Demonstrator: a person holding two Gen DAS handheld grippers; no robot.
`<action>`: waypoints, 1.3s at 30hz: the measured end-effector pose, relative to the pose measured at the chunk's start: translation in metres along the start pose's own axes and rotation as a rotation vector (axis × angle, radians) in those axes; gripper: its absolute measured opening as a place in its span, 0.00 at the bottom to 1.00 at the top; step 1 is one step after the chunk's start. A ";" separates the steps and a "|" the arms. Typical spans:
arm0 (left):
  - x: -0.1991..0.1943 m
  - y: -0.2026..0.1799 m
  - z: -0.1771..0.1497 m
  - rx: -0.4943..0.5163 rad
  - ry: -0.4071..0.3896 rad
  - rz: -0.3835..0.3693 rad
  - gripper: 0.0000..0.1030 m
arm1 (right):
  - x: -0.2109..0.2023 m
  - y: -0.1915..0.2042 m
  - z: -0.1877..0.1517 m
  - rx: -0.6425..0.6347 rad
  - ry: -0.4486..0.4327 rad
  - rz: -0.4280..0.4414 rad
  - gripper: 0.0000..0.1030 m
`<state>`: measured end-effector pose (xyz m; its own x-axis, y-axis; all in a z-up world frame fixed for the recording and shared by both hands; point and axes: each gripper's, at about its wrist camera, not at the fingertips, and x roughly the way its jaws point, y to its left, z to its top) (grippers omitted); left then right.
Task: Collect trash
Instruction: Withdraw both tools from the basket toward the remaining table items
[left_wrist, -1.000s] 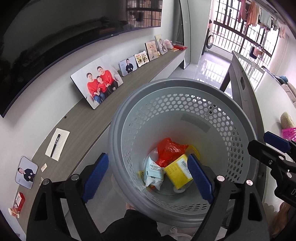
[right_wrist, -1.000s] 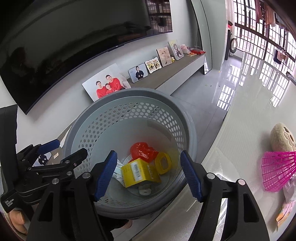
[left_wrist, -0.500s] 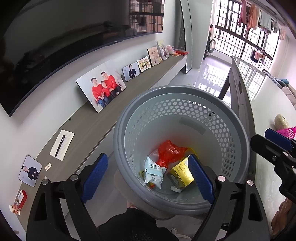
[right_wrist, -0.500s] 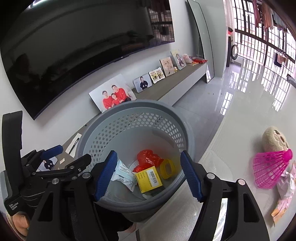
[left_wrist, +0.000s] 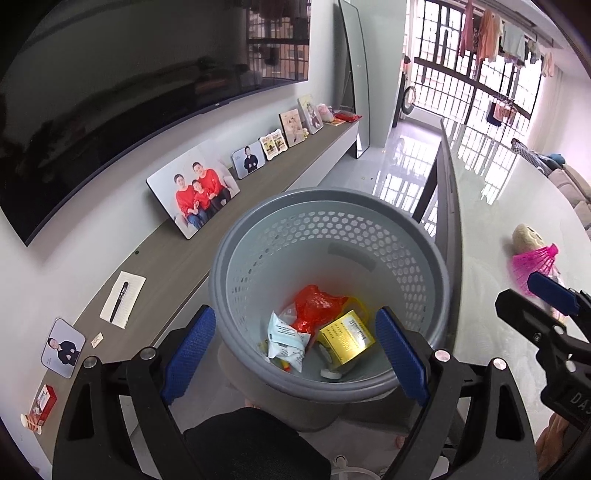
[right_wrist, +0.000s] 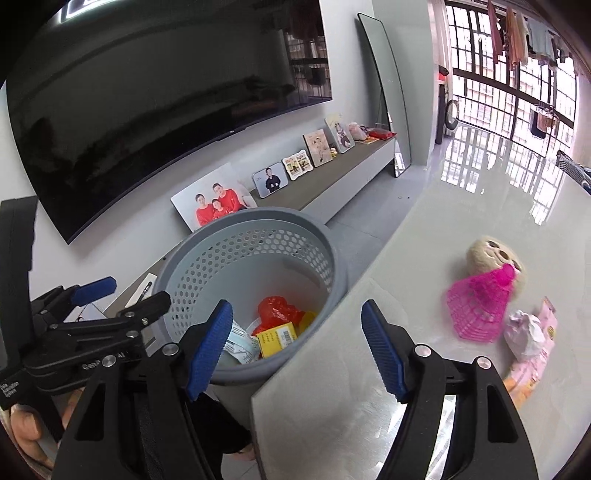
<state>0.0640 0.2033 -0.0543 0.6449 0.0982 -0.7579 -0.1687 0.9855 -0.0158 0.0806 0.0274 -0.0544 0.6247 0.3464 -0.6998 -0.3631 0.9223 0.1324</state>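
Right wrist view gives the best read on progress, so starting there. The grey perforated bin (right_wrist: 251, 258) sits just off the edge of the pale worktop (right_wrist: 424, 258), and it's already got a fair bit in it: a crumpled red plastic bag (right_wrist: 277, 310), a yellow box (right_wrist: 279, 338) with a barcode, and a white-and-blue packet (right_wrist: 238, 343). So I'd say a good chunk of the job is done.

What's left, as far as I can see, is the little cluster on the worktop off to the right: a pink mesh thing (right_wrist: 476, 310) lying against a beige round lump (right_wrist: 491, 254) (can't tell what that is, some kind of toy or husk), plus a crumpled whitish wrapper (right_wrist: 526, 332) sitting on a pink packet (right_wrist: 535, 358). Whether all of that counts as trash is a guess on my part, but the wrapper and packet sure look like it.

Now the grippers. The right hand-held gripper (right_wrist: 297, 349) has its blue pads spread wide with nothing between them, hovering over the bin's near rim and the worktop corner, not touching either as far as I can tell. The left hand-held gripper (left_wrist: 295, 356) is likewise spread wide and empty, looking straight down into the bin with the near rim framed between its pads. My bet is the next grab is for the wrapper pile.
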 end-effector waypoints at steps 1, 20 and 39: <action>-0.003 -0.004 0.000 0.004 -0.004 -0.004 0.84 | -0.002 -0.003 -0.001 0.006 0.002 -0.005 0.67; -0.025 -0.088 -0.005 0.112 -0.032 -0.078 0.84 | -0.055 -0.082 -0.034 0.139 -0.035 -0.103 0.67; -0.022 -0.153 -0.004 0.178 -0.009 -0.148 0.84 | -0.087 -0.155 -0.060 0.235 -0.036 -0.234 0.67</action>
<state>0.0722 0.0502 -0.0381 0.6598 -0.0492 -0.7499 0.0620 0.9980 -0.0109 0.0411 -0.1564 -0.0567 0.6976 0.1224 -0.7059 -0.0398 0.9904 0.1323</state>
